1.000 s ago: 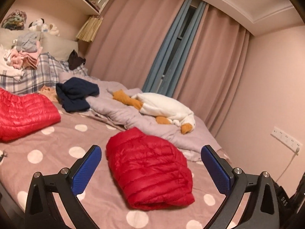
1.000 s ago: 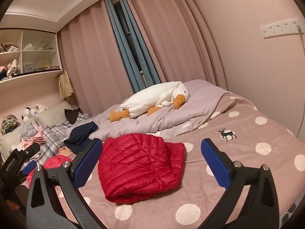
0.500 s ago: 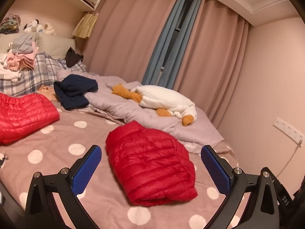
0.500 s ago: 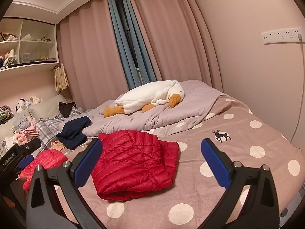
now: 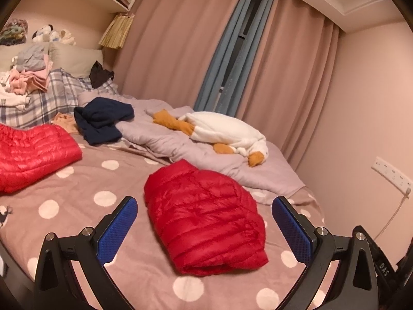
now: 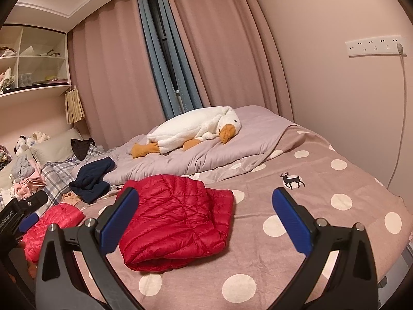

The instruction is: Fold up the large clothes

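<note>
1. The folded red down jacket (image 5: 206,217) sits in a compact bundle on the polka-dot bedspread (image 5: 77,201), in front of both grippers and touching neither.
2. The left gripper (image 5: 204,230) is spread wide with nothing between its blue pads (image 5: 116,228); it hangs above the bedspread with the jacket showing in the gap.
3. Same deal for the right gripper (image 6: 204,219): released, jaws far apart, nothing held. The jacket (image 6: 175,217) lies toward its left pad.
4. A second red down jacket (image 5: 33,152) lies further over on the bedspread, well apart from the folded one, looser and flatter.
5. Behind those there's a navy garment (image 5: 102,120) crumpled against a rumpled lilac duvet (image 5: 180,152), and a white goose plush (image 5: 227,131) lying on top of that duvet.
6. At the head end, a stack of folded pink and grey clothes (image 5: 28,77) rests on a plaid blanket (image 5: 51,98), with pillows (image 5: 74,59) behind.
7. Containers-wise: the wall cubby shelf (image 6: 33,59) has bits in its compartments, too small to tell what exactly.
8. A wall socket strip (image 6: 374,47) has one cable plugged in.
</note>
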A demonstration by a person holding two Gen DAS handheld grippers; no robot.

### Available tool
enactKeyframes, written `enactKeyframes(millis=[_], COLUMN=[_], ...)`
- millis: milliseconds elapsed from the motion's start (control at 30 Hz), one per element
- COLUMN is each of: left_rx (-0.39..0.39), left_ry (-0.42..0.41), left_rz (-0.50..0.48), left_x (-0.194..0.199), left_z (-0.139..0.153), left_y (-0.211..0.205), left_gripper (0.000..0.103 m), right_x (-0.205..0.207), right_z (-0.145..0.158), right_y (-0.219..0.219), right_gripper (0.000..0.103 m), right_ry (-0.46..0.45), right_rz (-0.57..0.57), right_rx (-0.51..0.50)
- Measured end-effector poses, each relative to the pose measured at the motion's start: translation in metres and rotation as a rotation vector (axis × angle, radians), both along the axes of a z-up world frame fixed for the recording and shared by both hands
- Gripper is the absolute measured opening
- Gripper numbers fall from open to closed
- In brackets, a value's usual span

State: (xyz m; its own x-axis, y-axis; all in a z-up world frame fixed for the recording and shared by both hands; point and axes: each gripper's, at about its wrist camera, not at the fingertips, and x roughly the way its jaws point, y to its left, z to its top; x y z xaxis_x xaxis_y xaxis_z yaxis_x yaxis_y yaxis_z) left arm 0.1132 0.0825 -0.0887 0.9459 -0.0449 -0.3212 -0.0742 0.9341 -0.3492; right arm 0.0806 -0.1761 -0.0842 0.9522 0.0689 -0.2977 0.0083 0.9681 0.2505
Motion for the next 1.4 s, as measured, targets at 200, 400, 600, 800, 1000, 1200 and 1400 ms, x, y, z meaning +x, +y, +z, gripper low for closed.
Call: enactKeyframes(millis=[200,400,600,800,1000,1200,1400], left_rx=[0.012,0.018,0.016,0.019,0.064,0.064,0.073], left_ry=[-0.019,-0.021,-0.028,-0.032,-0.057,-0.04,-0.024], left_rz=[-0.005,-0.019,-0.027,-0.029,0.007,0.0,0.006], left_x=[-0.0041,-0.0029,-0.0039,-0.0041,-0.0071,-0.0032,-0.0016], left_z=[0.0015,0.0019,0.0024,0.0023,0.0028,0.0018,0.0014], left_y=[-0.0036,-0.006,-0.0057,-0.0061,-0.0091,-0.0076,-0.0088], left_gripper=[0.103,0.103,0.103,0.103,0.103,0.103,0.103], right_x=[-0.0004,-0.0004,0.0009,0.0034,0.0047,0.0065,0.007], right_z=[0.0004,0.0004,-0.0008,-0.0016,-0.0021,-0.0043,-0.0047], right_y=[0.0015,0.0021,0.0037,0.0053,0.0061,0.0075,0.0071], right_gripper=[0.103,0.103,0.103,0.103,0.103,0.103,0.103], right_ry=[0.007,0.014,0.027,0.038,0.041,0.054,0.057], right_rz=[-0.016,-0.024,-0.035,-0.041,-0.045,-0.065,-0.066], right_rx=[-0.013,-0.014,-0.021,-0.033,-0.041,-0.061,-0.067])
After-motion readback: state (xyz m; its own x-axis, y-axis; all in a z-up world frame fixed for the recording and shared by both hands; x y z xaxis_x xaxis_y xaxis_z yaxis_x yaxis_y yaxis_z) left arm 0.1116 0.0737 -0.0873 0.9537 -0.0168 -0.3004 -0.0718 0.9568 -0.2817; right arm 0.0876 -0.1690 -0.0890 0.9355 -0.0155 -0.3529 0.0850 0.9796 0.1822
